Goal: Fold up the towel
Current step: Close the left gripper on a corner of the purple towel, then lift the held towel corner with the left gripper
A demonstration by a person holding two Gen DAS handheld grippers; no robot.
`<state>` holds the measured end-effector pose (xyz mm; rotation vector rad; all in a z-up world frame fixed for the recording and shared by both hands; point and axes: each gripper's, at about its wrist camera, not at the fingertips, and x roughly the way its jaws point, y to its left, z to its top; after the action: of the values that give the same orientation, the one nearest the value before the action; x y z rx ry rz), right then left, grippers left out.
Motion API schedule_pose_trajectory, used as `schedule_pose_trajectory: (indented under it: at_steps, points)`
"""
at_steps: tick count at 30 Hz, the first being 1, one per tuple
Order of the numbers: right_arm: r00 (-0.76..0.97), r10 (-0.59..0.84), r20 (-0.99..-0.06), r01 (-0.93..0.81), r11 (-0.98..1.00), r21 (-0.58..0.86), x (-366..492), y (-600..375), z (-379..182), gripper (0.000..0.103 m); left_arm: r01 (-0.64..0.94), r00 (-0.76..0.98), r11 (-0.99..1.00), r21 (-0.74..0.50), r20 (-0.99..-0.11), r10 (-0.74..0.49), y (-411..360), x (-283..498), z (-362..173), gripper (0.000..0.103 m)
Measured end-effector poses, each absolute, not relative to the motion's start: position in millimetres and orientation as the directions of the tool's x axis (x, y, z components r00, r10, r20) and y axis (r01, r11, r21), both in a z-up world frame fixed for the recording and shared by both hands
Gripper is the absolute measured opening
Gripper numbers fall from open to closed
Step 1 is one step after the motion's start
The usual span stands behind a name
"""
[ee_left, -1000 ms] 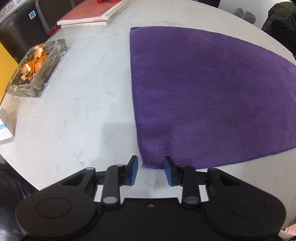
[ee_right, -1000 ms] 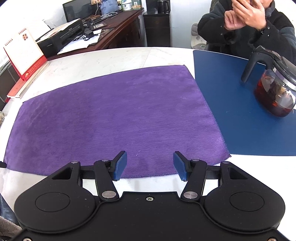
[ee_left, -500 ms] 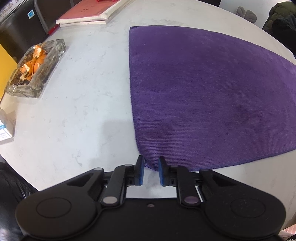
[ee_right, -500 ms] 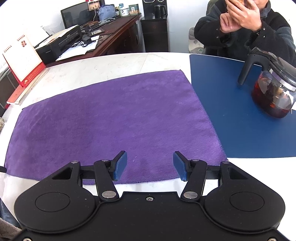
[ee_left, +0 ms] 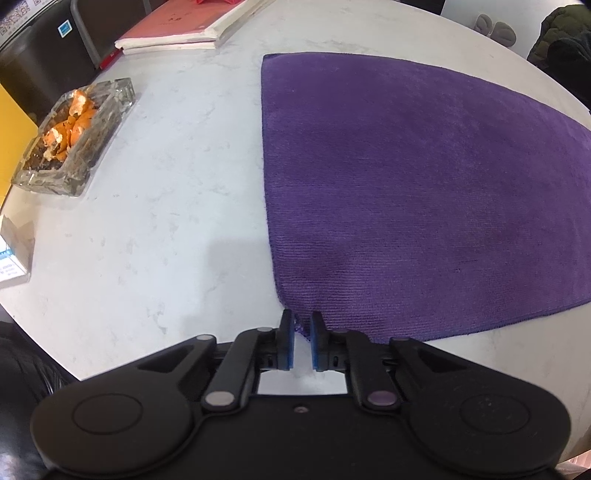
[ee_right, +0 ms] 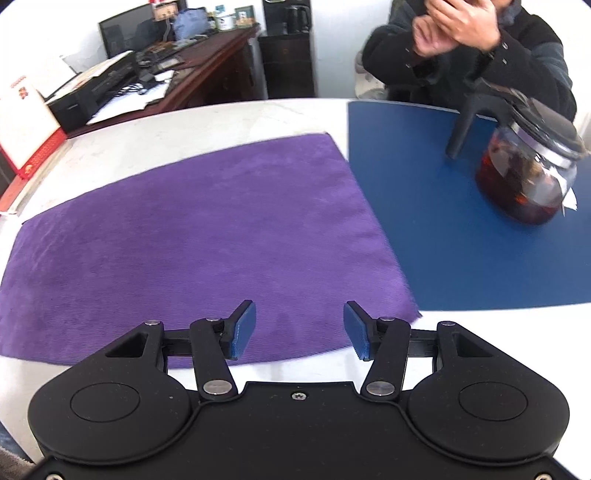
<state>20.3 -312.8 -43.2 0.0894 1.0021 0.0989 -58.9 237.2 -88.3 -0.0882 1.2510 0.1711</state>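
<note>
the purple towel (ee_left: 424, 192) is lying flat on the white marble table (ee_left: 155, 206), its right edge touching a blue mat (ee_right: 461, 236). the left gripper (ee_left: 303, 345) is clenching the towel's near left corner. the right gripper (ee_right: 299, 330) is hanging over the near edge, short of the right corner, its jaws closing on nothing yet; it should be reaching the corner itself before both are lifting together.

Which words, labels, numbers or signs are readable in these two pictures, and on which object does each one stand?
No text can be read for certain.
Red-and-white desk calendar: red characters at top, blurred.
Small box at the white table's edge: blue print, too small.
Blue square sticker on the dark chair: unreadable.
QR-like pattern: no words.
Purple towel: no label visible.
</note>
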Motion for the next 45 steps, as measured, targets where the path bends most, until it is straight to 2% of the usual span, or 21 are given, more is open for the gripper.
schedule_pose_trajectory:
  at_steps: [6,9,12,29,39,45]
  points:
    - [0.529,0.095,-0.843,-0.052,0.995,0.079,22,-319,-49,0.047,-0.173,0.313,0.985,0.02,-0.947,0.074,235,-55,-82,0.006]
    - [0.545,0.157,-0.824,-0.127,0.986,0.104,21,-309,-46,0.047,-0.173,0.322,0.985,0.013,-0.944,0.069,232,-53,-79,0.005]
    - [0.534,0.132,-0.835,-0.178,0.983,0.042,26,-292,-49,0.046,-0.167,0.331,0.986,0.009,-0.942,0.064,228,-51,-74,0.005]
    - [0.523,0.069,-0.849,-0.066,0.997,0.04,44,-332,-65,0.046,-0.123,0.343,0.992,0.025,-0.937,0.067,207,-32,-62,0.005]
    - [0.518,-0.032,-0.855,-0.135,0.984,-0.119,48,-322,-83,0.046,-0.102,0.347,0.994,0.031,-0.935,0.065,198,-23,-60,0.005]
    - [0.494,-0.015,-0.869,-0.165,0.98,-0.11,54,-320,-93,0.046,-0.106,0.353,0.994,0.037,-0.933,0.072,197,-21,-57,0.005]
